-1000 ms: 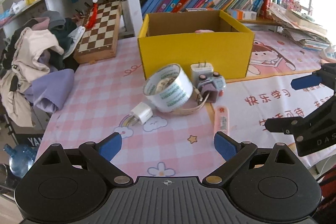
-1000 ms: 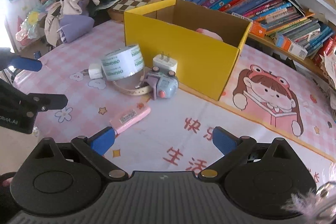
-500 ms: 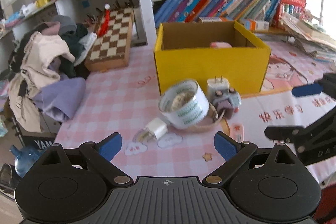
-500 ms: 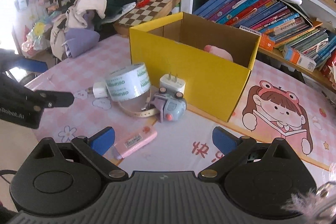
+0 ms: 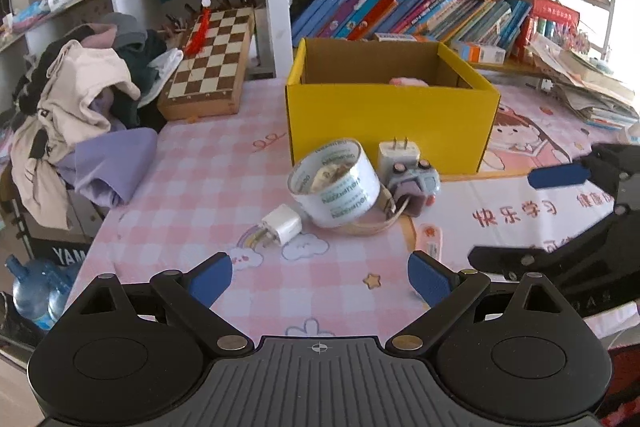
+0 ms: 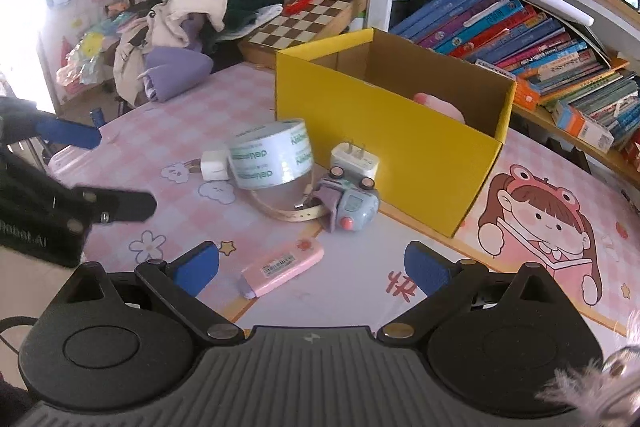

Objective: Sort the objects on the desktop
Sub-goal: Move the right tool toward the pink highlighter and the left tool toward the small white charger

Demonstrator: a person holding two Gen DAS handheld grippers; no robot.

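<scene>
Left wrist view
Gripper state: left gripper (image 5: 320,277) spread wide, nothing between its blue pads, hovering above the pink checked tablecloth (image 5: 208,187).
Cluster: tape roll (image 5: 335,182) at frame centre, lying on its side, open end facing lower left; small white charger (image 5: 281,230) just beside it to the lower left, prongs pointing toward lower left; second charger (image 5: 398,155) standing prongs-up against the yellow box (image 5: 390,129); grey toy car (image 5: 416,185) right of the tape, touching a tan strap (image 5: 370,227).
Pink stick: pink eraser-like stick (image 5: 430,241) just above the right pad.
Box: open-topped, centre frame, something pink already inside.
Other tool: right gripper (image 5: 560,211) at right edge, also spread.

Right wrist view
Gripper state: right gripper (image 6: 312,267) released, empty.
Key relation: pink stick (image 6: 282,269) lies between the two pads, nearer the left one, long axis running lower left to upper right, so slanted across the jaw line.
Nearer arm: judged the right; the left gripper (image 6: 80,167) sits at the left edge, closer to the small white charger (image 6: 214,165) and tape roll (image 6: 270,155).
Likely next: right descends on the stick; a slight wrist turn would square the pads to its narrow sides.
Progress: early; five items lie outside the yellow box (image 6: 384,139).
</scene>
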